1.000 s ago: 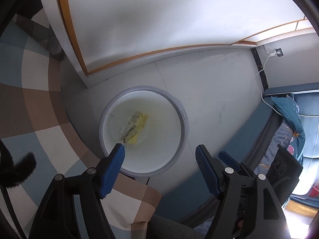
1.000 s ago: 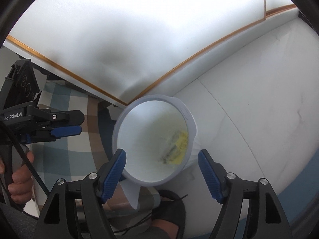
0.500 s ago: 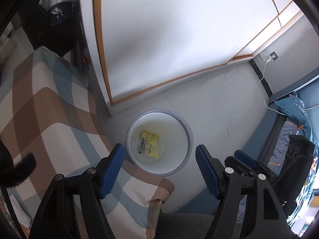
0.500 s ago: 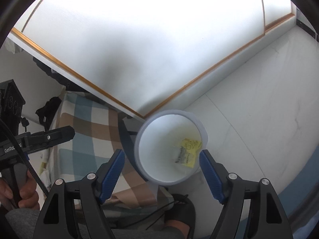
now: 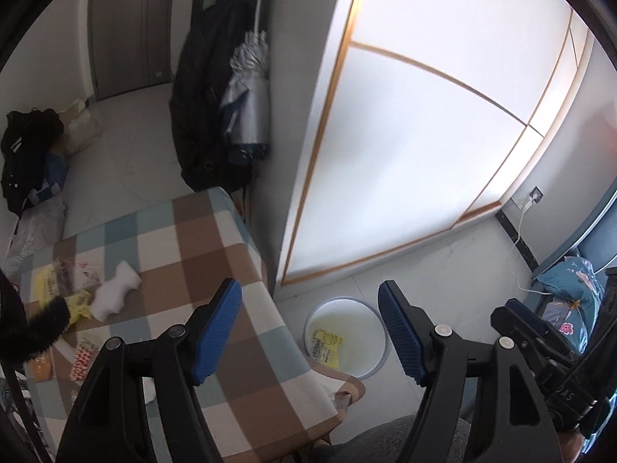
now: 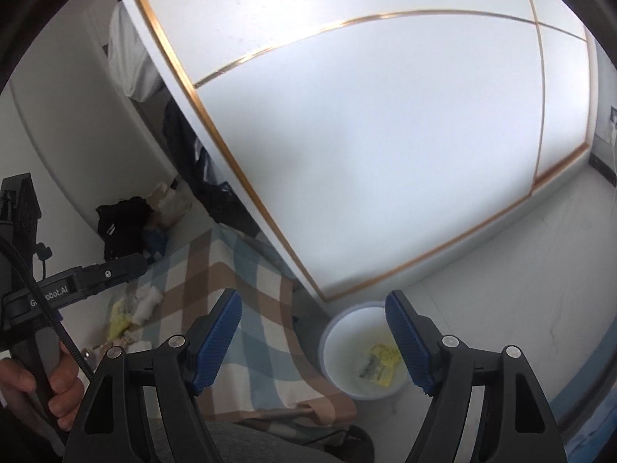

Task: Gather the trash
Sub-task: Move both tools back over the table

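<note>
Now both grippers hang high above the white bin [image 5: 376,318] on the floor: left gripper [image 5: 310,330] with jaws wide and empty, right gripper [image 6: 313,337] likewise gaping, gripping nothing. A yellow wrapper [image 5: 326,341] lies inside the bin. Left of the bin, on the checked surface [image 5: 216,231], more trash waits: a white tissue [image 5: 115,287] and yellow packets [image 5: 50,283].

Right tongs [image 6: 312,335] agape, empty — white bin [image 6: 362,355] on floor holds yellow wrapper [image 6: 380,362].
</note>
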Demonstrator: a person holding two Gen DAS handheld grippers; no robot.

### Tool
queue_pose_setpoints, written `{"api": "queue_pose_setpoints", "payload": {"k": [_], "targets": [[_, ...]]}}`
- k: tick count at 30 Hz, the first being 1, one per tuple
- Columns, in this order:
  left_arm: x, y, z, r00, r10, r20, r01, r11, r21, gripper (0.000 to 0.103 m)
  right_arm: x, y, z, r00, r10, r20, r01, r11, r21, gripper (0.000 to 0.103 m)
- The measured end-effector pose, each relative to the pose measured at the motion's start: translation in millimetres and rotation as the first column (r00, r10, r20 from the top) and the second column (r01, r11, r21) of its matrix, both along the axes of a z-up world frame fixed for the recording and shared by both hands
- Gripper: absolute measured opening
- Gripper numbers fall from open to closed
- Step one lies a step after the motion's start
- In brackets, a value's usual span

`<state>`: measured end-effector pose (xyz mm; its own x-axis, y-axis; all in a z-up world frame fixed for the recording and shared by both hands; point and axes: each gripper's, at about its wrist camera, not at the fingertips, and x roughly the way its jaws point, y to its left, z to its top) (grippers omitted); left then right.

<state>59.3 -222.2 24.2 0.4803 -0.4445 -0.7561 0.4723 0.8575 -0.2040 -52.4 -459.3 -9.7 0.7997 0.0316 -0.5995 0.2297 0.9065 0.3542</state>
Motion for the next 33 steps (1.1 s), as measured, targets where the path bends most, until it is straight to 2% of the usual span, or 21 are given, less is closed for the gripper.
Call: {"api": "queue_pose_setpoints", "payload": {"k": [2,5,9,14,17,18,20,25,33], "targets": [[-5,21,9,0.999,0.03,0.029,-0.029,0.999,-0.015,0.07,-4,20,23,0.998,0.015,0.058,-0.014,1.0,-0.024,0.078],[-11,52,19,0.994,0.09,0.069,-0.088,0.995,-0.038,0.071,-3,46,46,0.991,0.06,0.122,-0.059,0.998,-0.013,0.084],[-18,92,33,0.98,0.167,0.104,-0.162,0.985,-0.062,0.076,4,85,62,0.977,0.128,0.17,-0.126,0.992,-0.025,0.086],[-21,141,36,0.952,0.274,0.14,-0.263,0.961,-0.089,0.078,9,135,71,0.953,0.218,0.211,-0.207,0.976,-0.073,0.09],[-22,168,33,0.934,0.323,0.15,-0.308,0.944,-0.116,0.079,17,163,69,0.939,0.278,0.2,-0.268,0.96,-0.08,0.091],[-24,177,33,0.93,0.336,0.15,-0.319,0.939,-0.13,0.086,21,173,67,0.937,0.295,0.188,-0.284,0.955,-0.084,0.091],[-23,193,30,0.913,0.375,0.162,-0.355,0.924,-0.141,0.091,29,192,63,0.926,0.334,0.177,-0.325,0.942,-0.083,0.091],[-18,227,19,0.884,0.437,0.164,-0.417,0.898,-0.141,0.091,34,229,59,0.912,0.376,0.163,-0.358,0.925,-0.13,0.091],[-9,280,-10,0.845,0.518,0.134,-0.5,0.853,-0.147,0.091,53,280,37,0.891,0.446,0.078,-0.426,0.884,-0.191,0.091]]}}
